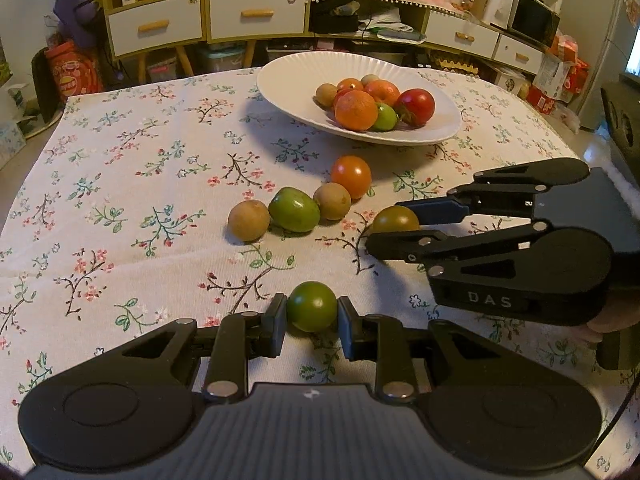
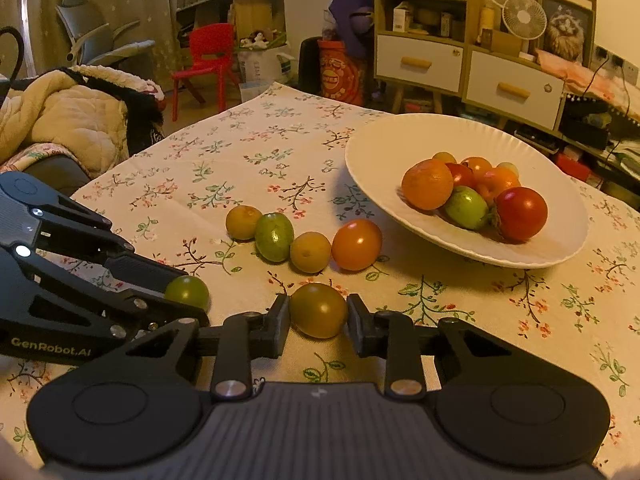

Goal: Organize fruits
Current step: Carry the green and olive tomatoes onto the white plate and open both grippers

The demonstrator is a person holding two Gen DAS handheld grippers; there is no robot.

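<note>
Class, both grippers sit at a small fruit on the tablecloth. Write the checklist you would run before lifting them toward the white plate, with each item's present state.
1. Left gripper fingers pressed on the green tomato: ok.
2. Right gripper fingers on the olive-brown tomato: ok, the fingers touch both of its sides.
3. Grips firm enough to lift: cannot tell.
4. White plate has bare room left of its fruit pile: ok.
5. Path over the four loose fruits, such as the orange tomato: ok if lifted first.
6. The two grippers are apart: ok, though close.
</note>
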